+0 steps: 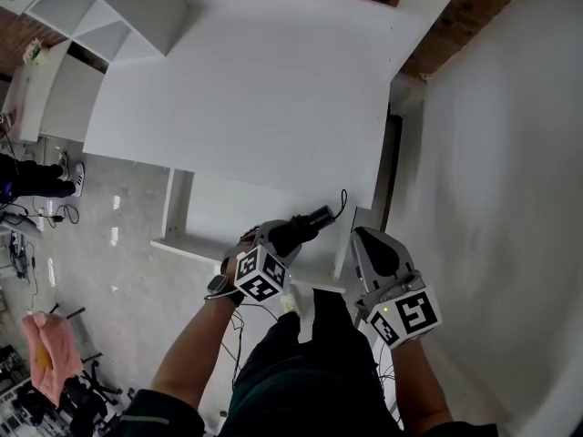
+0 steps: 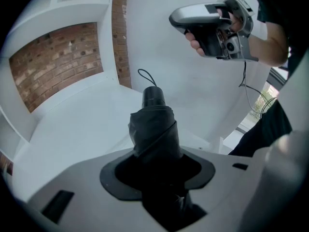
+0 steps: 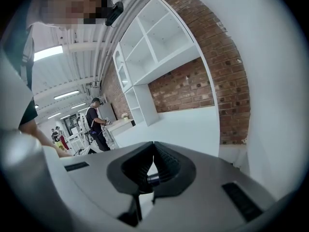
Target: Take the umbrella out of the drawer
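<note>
A black folded umbrella (image 1: pixel 305 227) is clamped in my left gripper (image 1: pixel 284 241), held up above the open white drawer (image 1: pixel 174 204) under the desk. In the left gripper view the umbrella (image 2: pixel 153 132) sticks out between the jaws of that gripper (image 2: pixel 155 151), handle end and strap loop (image 2: pixel 145 76) pointing away. My right gripper (image 1: pixel 372 248) hovers just right of the umbrella, apart from it. In the right gripper view the ribbed pads of the right gripper (image 3: pixel 153 148) meet at the tips with nothing between them. It also shows in a hand at the upper right of the left gripper view (image 2: pixel 212 21).
The white desk top (image 1: pixel 273 89) spreads ahead, with a white shelf unit (image 1: pixel 91 16) at the far left and a white panel (image 1: pixel 492 198) along the right. A pink cloth (image 1: pixel 46 353) lies on the floor at left. A person (image 3: pixel 96 122) stands far off.
</note>
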The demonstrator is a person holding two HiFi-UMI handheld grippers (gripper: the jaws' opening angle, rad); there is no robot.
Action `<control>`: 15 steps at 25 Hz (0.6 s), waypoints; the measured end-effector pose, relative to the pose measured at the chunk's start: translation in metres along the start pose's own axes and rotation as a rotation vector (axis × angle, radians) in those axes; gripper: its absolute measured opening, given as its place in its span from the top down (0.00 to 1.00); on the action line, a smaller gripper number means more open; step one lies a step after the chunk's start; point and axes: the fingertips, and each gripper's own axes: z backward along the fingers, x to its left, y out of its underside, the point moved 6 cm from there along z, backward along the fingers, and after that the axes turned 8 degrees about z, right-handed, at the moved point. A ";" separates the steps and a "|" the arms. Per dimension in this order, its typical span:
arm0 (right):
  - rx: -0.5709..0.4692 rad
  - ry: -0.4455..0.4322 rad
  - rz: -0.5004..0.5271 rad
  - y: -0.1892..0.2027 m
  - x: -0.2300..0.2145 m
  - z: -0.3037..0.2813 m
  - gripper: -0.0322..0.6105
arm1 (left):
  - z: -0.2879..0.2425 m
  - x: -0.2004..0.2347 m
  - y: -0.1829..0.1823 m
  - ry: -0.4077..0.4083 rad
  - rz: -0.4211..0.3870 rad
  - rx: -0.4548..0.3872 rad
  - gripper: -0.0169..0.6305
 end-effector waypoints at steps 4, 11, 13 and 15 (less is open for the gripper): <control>-0.019 0.022 0.013 -0.014 0.013 0.011 0.94 | 0.031 -0.006 -0.014 -0.021 0.045 -0.073 0.68; -0.042 0.067 0.044 -0.037 0.032 0.034 0.94 | 0.089 -0.010 -0.031 -0.066 0.173 -0.233 0.67; -0.053 0.075 0.045 -0.042 0.037 0.041 0.94 | 0.106 -0.012 -0.034 -0.071 0.222 -0.274 0.67; -0.065 0.077 0.051 -0.047 0.043 0.046 0.94 | 0.122 -0.014 -0.037 -0.072 0.273 -0.318 0.67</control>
